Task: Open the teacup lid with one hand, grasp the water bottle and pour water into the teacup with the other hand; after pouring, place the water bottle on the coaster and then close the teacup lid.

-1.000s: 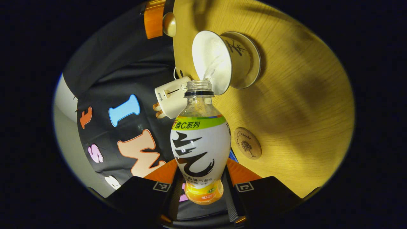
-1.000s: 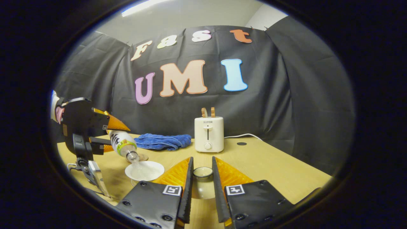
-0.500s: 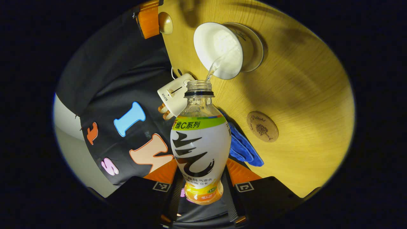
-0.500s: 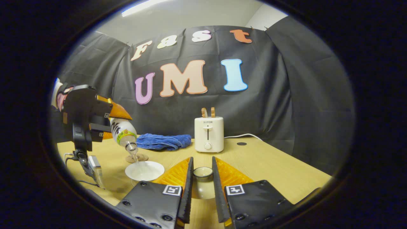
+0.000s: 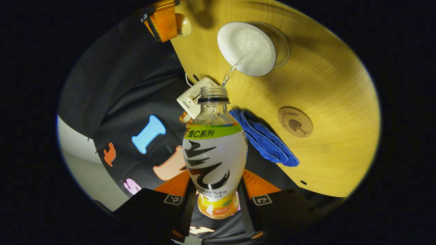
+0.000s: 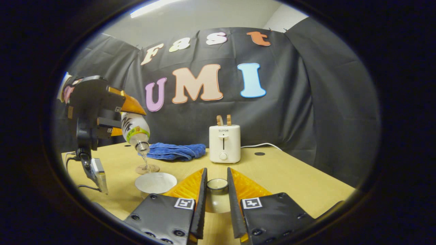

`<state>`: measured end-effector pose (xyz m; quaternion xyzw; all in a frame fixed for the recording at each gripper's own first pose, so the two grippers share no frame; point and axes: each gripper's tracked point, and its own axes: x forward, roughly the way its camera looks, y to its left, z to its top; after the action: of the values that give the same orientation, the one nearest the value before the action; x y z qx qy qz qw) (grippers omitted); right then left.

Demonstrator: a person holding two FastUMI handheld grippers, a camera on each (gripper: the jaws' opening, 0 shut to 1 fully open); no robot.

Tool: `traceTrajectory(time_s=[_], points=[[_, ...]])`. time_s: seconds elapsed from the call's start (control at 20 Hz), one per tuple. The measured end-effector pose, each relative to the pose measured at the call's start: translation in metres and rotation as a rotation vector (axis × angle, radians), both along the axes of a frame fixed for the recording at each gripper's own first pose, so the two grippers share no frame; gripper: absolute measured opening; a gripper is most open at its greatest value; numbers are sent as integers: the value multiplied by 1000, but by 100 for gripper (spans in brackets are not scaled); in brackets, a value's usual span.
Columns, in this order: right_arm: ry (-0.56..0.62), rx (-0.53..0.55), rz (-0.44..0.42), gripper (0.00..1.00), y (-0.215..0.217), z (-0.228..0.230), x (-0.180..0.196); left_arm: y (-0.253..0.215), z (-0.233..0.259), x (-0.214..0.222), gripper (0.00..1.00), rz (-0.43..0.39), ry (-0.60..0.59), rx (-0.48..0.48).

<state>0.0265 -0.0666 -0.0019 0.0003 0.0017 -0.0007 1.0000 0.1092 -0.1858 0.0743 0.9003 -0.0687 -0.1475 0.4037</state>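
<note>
The scene is lit from a ceiling strip light (image 6: 155, 6). Soft shadows are cast on the table (image 5: 327, 149). Edges are bent by fisheye distortion; focus stays sharp.

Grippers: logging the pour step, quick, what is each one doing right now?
Left gripper: closed on the water bottle, tipped toward the teacup.
Right gripper: closed on the teacup lid.

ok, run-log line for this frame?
phase: pouring | left hand-held gripper: shut on water bottle | right hand-held gripper: shut on lid | teacup: open
</note>
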Motion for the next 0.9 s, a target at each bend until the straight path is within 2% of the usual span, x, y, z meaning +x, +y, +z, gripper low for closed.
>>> traceTrajectory(time_s=[0.3,0.5,0.7,0.9], points=[[1,0,0,36,0,0,-1,-4,-20,-3,58,-10,25,15],[0,0,0,36,0,0,-1,4,-50,-8,58,19,97,-37],[2,0,3,36,1,0,-1,16,-71,-13,58,69,190,-203],[1,0,6,36,1,0,-2,28,-89,-21,58,138,299,-464]])
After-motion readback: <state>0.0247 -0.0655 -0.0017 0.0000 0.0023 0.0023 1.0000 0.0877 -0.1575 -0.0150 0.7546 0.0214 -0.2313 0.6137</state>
